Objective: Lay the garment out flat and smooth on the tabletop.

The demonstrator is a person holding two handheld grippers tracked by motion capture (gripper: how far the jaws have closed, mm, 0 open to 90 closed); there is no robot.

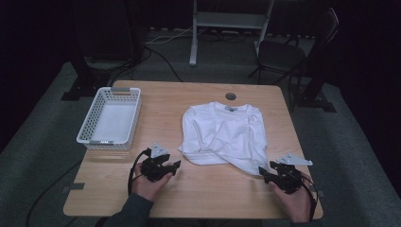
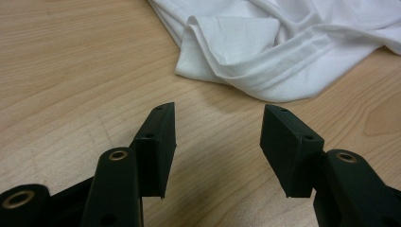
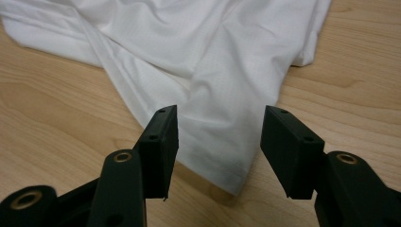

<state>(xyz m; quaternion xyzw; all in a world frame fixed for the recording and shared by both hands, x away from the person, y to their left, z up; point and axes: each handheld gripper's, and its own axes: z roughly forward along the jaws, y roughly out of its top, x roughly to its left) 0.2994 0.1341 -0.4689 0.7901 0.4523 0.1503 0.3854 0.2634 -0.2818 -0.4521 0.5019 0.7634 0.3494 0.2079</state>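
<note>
In the high view, the left gripper is seen at the lower middle-left of the frame, held by the left hand, whose forearm in a dark sleeve enters from the bottom edge. Its jaws are pointed to the right of the frame and are spread wide. The right gripper is found at the lower right, held by the right hand, and its jaws are pointed to the left. In both gripper views the two black jaws are seen rising from the bottom edge, set well apart, with nothing clamped between them.
</note>
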